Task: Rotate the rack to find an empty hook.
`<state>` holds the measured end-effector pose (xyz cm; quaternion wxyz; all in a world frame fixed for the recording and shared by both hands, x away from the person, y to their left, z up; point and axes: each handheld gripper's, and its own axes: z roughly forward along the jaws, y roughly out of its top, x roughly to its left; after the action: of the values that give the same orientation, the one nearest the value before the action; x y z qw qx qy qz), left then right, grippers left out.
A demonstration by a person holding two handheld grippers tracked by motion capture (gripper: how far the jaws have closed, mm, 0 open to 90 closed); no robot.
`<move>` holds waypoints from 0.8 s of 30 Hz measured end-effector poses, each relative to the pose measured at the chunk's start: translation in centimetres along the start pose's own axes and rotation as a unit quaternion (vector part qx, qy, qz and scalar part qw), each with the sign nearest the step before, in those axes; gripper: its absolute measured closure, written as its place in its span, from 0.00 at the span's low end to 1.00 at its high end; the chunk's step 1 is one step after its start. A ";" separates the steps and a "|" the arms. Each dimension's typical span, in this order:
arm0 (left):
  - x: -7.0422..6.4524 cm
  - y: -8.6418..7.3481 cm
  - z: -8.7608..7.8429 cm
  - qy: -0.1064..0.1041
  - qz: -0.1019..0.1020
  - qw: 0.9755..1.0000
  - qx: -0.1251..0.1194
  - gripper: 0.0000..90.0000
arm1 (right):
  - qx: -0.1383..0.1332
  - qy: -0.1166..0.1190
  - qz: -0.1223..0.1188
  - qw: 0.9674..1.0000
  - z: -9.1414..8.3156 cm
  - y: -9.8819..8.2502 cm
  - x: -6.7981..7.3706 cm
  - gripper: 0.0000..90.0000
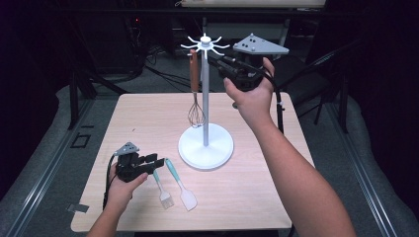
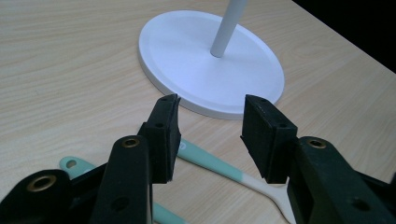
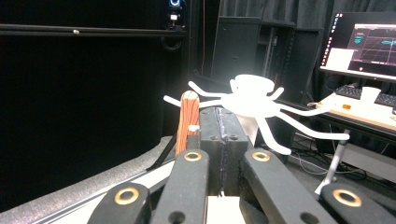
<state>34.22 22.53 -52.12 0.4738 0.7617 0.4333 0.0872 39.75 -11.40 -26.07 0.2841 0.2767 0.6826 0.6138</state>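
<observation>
Spatula (image 1: 181, 186), mint-handled with a pale blade, is seen lying flat at the near edge of the table (image 1: 247, 197), just right of a small brush (image 1: 162, 190) with the same mint handle. Left gripper (image 1: 157, 163) is held low over both handles, jaws apart, nothing pressed between the pads; in the left gripper view the spatula handle (image 2: 205, 158) is seen running beneath the gap. Farther off, mid-table, a white stand (image 1: 205, 146) is set on its round base. A wood-handled whisk (image 1: 195, 91) is hung from a hook on its left. Right gripper (image 1: 213, 56) is raised beside the hook crown (image 3: 250, 100), jaws pressed together, empty.
</observation>
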 end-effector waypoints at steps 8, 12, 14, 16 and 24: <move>0.2 0.0 -0.2 0.002 -0.004 1.000 -0.006 0.62 | 0.003 -0.024 -0.021 0.999 -1.4 -1.4 0.5 0.91; 0.2 -0.1 -0.2 0.004 -0.006 1.000 -0.007 0.62 | 0.016 -0.030 -0.016 0.999 -2.4 -2.9 0.7 0.86; 0.2 -0.1 -0.2 0.003 -0.006 1.000 -0.006 0.62 | 0.014 -0.029 -0.020 0.999 -3.0 -3.7 0.9 0.84; 0.3 -0.1 -0.3 0.004 -0.005 1.000 -0.003 0.62 | 0.014 -0.026 -0.019 0.999 -3.7 -4.5 1.0 0.83; 0.3 -0.1 -0.2 0.007 -0.007 1.000 -0.008 0.62 | 0.020 -0.021 0.002 1.000 -6.3 -8.5 0.8 0.81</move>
<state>34.20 22.90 -52.18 0.4773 0.7542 0.4414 0.0921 34.39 -15.92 -34.02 0.2919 0.2964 0.6882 0.5944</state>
